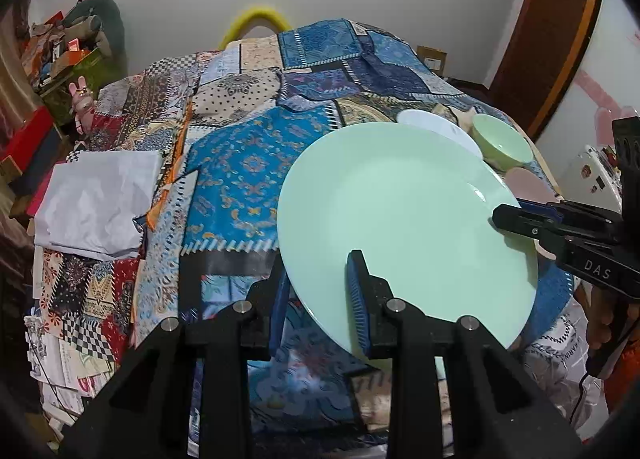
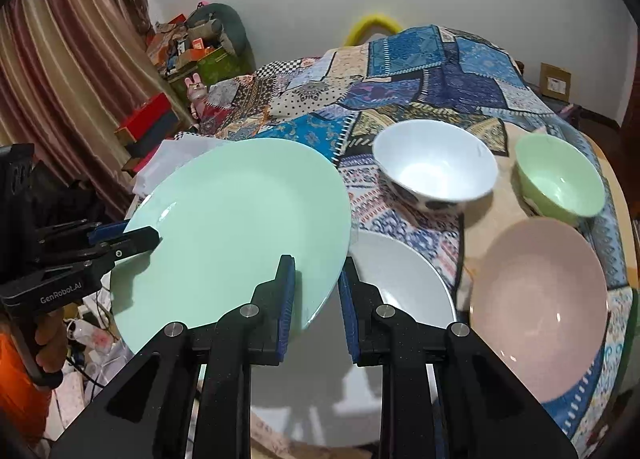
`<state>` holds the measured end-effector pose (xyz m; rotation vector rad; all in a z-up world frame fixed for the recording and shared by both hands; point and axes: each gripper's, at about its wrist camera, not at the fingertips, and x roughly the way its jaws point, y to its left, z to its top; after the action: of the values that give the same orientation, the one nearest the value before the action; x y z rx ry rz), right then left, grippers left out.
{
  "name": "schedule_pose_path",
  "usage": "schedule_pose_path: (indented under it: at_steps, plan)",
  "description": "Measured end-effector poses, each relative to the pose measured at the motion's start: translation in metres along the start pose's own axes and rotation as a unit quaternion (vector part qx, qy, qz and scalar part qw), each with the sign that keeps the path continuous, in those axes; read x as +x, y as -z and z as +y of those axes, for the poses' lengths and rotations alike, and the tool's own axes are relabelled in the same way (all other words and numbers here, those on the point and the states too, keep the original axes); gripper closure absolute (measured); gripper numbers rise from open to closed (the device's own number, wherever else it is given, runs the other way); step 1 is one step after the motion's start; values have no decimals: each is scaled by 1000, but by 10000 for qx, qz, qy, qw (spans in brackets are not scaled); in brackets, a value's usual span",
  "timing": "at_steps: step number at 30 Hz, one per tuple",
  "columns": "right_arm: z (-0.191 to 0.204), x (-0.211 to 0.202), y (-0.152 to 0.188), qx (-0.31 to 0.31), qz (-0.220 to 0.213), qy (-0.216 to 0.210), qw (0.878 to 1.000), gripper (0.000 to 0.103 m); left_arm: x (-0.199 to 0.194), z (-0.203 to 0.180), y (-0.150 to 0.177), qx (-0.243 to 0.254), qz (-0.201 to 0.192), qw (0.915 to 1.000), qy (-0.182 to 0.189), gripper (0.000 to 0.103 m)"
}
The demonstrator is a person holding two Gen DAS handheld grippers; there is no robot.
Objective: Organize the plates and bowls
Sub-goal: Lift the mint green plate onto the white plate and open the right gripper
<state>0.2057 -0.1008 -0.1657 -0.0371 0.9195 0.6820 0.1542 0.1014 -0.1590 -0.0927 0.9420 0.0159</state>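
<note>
Mint-green plate [image 1: 404,227] held clear of the patchwork cloth [image 1: 240,163], tilted, its underside out of sight in both views; left gripper [image 1: 320,307] clamped on the plate's near rim at about 6 o'clock in the left wrist view, one blue pad [image 1: 356,299] lying on the upper face, the other finger passing below the rim and partly hidden; right gripper [image 2: 316,299] pinched on the opposite rim, jaws nearly closed, the plate edge between the pads, seen from the left view at 3 o'clock; in the right wrist view the plate [image 2: 236,231] fills 9 to 10 o'clock, left gripper [image 2: 132,241] biting its far edge at 9 o'clock; white plate [image 2: 400,279] lies on the cloth directly under the right gripper, near half cut off by the fingers; pink bowl [image 2: 540,291] at 3 to 4 o'clock, upright; white bowl [image 2: 436,167] at 1 o'clock, blurred at the rim; green bowl [image 2: 560,179] at 2 o'clock, just beside the pink one; from the left view these bowls are mostly hidden behind the held plate; a hand [image 2: 50,343] grips the left handle at 8 o'clock, partly cut off; white crumpled paper [image 1: 100,203] at 9 o'clock of the left view.
</note>
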Motion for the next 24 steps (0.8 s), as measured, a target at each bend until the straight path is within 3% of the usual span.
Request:
schedule_pose_path:
  at_steps: [10, 24]
  plan:
    - [-20, -12, 27, 233, 14, 39, 9997, 83, 3, -30, 15, 72, 152, 9998, 107, 74]
    - [-47, -6, 58, 594, 239, 103, 9979, 83, 35, -59, 31, 198, 584, 9978, 227, 74]
